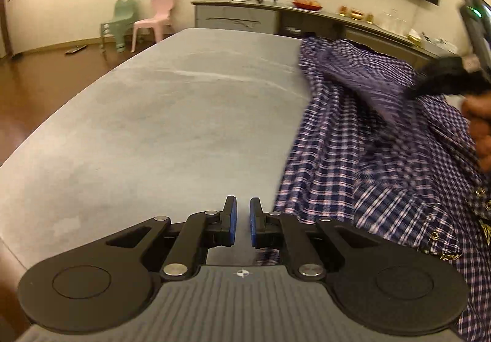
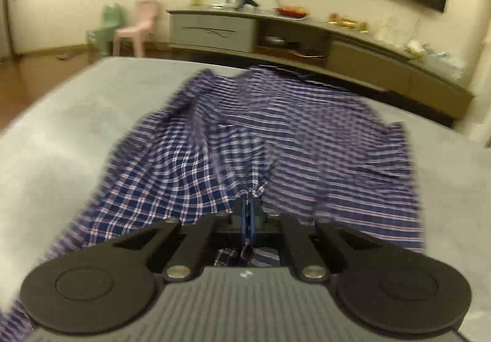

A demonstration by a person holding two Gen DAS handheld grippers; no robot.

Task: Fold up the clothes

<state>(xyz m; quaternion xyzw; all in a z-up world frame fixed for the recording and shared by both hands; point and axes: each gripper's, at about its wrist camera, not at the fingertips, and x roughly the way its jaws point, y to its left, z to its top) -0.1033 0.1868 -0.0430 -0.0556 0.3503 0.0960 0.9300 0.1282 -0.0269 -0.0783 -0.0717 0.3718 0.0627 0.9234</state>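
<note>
A blue, white and pink plaid shirt (image 1: 368,139) lies bunched on the right side of the grey table (image 1: 153,115). My left gripper (image 1: 242,219) hovers low over bare table just left of the shirt's edge, its blue pads a small gap apart and empty. In the right wrist view my right gripper (image 2: 248,210) is shut on a fold of the plaid shirt (image 2: 276,133), which spreads out ahead across the table (image 2: 55,151) and looks blurred. The right gripper's body and the hand holding it show at the far right of the left wrist view (image 1: 472,44).
A long low sideboard (image 1: 307,17) with cups and a fruit plate stands behind the table along the wall. A pink chair (image 1: 156,20) and a green chair (image 1: 119,23) stand at the back left on the wooden floor.
</note>
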